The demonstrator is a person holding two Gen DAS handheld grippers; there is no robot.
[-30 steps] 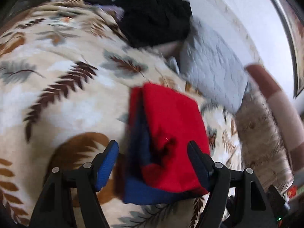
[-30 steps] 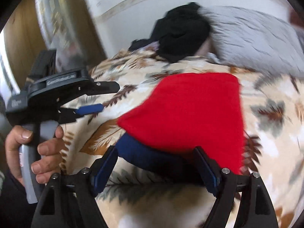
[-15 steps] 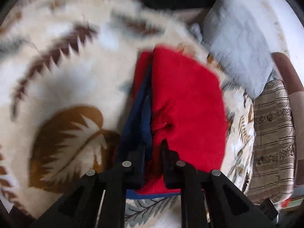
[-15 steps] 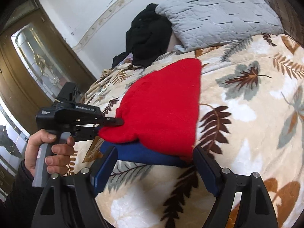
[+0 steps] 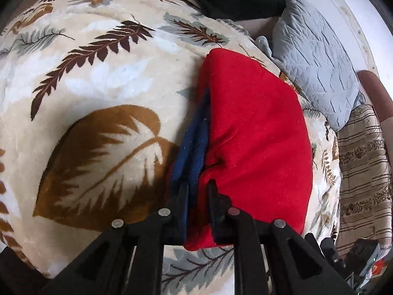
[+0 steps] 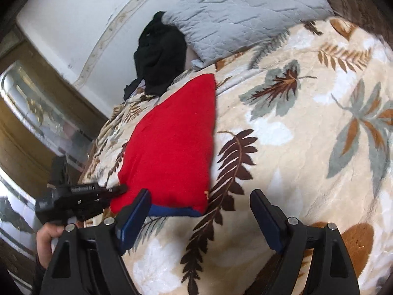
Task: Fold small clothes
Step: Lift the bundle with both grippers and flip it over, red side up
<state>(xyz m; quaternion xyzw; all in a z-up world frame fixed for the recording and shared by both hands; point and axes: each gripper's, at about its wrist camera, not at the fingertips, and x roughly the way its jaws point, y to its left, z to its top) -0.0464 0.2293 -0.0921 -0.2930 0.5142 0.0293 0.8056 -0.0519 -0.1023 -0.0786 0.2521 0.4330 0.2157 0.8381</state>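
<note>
A folded red garment with a blue layer showing along its left edge lies on the leaf-patterned blanket. My left gripper pinches the garment's near edge, pads pressing on the red and blue cloth, while its jaws are opening slightly. In the right wrist view the same garment lies left of centre, with the left gripper held by a hand at its near left corner. My right gripper hovers over the blanket by the garment's near right corner, jaws wide and opening, nothing between them.
A grey quilted pillow and a heap of black clothing lie at the head of the bed by the white wall. A striped brown cloth lies past the blanket's right edge. A wooden door with glass stands on the left.
My left gripper went from wide open to pinching the garment's near edge and sank closer to it. The right gripper rolled and slid right, so the garment now sits left of its jaws.
</note>
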